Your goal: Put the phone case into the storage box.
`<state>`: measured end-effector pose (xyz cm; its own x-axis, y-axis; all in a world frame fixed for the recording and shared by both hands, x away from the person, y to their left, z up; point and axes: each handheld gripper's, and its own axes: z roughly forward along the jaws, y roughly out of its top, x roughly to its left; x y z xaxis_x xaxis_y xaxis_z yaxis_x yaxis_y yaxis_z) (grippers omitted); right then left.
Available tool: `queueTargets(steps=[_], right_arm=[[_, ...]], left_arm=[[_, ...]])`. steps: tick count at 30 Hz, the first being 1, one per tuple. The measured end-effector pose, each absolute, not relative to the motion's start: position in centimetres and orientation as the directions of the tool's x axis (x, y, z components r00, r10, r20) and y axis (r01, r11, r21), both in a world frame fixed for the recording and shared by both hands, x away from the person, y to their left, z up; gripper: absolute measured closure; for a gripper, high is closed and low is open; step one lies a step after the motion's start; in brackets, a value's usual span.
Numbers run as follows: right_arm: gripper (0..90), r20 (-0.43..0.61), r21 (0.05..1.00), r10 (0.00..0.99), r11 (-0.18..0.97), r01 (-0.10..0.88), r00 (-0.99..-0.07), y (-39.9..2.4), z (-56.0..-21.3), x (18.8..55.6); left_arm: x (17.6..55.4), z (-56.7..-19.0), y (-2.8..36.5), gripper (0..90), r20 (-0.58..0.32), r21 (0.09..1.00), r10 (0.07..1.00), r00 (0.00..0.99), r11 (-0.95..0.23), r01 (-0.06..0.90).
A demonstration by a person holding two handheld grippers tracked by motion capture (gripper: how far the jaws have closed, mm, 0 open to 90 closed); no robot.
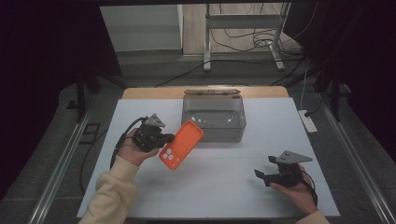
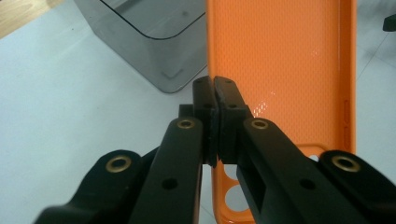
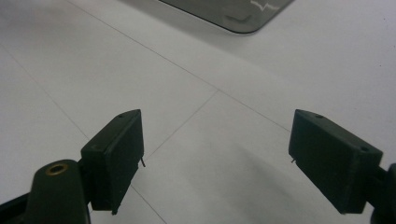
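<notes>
- Left gripper (image 1: 161,138): held in the person's left hand (image 1: 135,151) above the left half of the table (image 1: 224,186). In the left gripper view, the jaws are pressed together on the side wall of the phone case (image 2: 280,60), clamping its edge between the pads.
- Phone case: orange, with round camera cut-outs at the end nearer the person. In the high view, it hangs tilted off the table, its far end just in front of the box (image 1: 214,116) and its near end lower and toward the person.
- Box: grey, see-through, open at the top, standing at the far middle of the table. In the left gripper view, one rounded corner (image 2: 159,46) lies just beside the case.
- Right gripper (image 1: 261,175): held in the person's right hand (image 1: 296,191) at the near right of the table, well apart from the case. In the right gripper view, the jaws stand wide apart with nothing between the pads (image 3: 116,158) but bare table surface.
</notes>
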<state>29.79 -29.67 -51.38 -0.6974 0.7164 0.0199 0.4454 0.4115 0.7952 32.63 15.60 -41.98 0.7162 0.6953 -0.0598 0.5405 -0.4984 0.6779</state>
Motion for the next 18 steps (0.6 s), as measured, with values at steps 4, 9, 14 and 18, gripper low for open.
queueTargets(steps=[4,9,14,18], right_arm=[[18.2,0.02,0.795,0.716,0.412,0.445,-0.698,-29.7,-51.4,29.8],[18.2,0.021,0.795,0.717,0.411,0.446,-0.697,-29.7,-51.4,29.8],[18.3,0.019,0.794,0.718,0.412,0.446,-0.696,-29.7,-51.4,29.8],[18.3,0.021,0.796,0.719,0.408,0.446,-0.695,-29.7,-51.4,29.7]], left_arm=[[32.7,-42.1,15.2,88.5,-0.065,0.68,0.688,0.723,-0.5,0.537],[32.7,-42.2,14.4,88.5,-0.06,0.679,0.676,0.734,-0.512,0.526],[32.6,-42.4,14.0,88.5,-0.052,0.689,0.672,0.739,-0.511,0.513],[32.4,-42.5,13.8,88.6,-0.049,0.697,0.667,0.744,-0.511,0.504]])
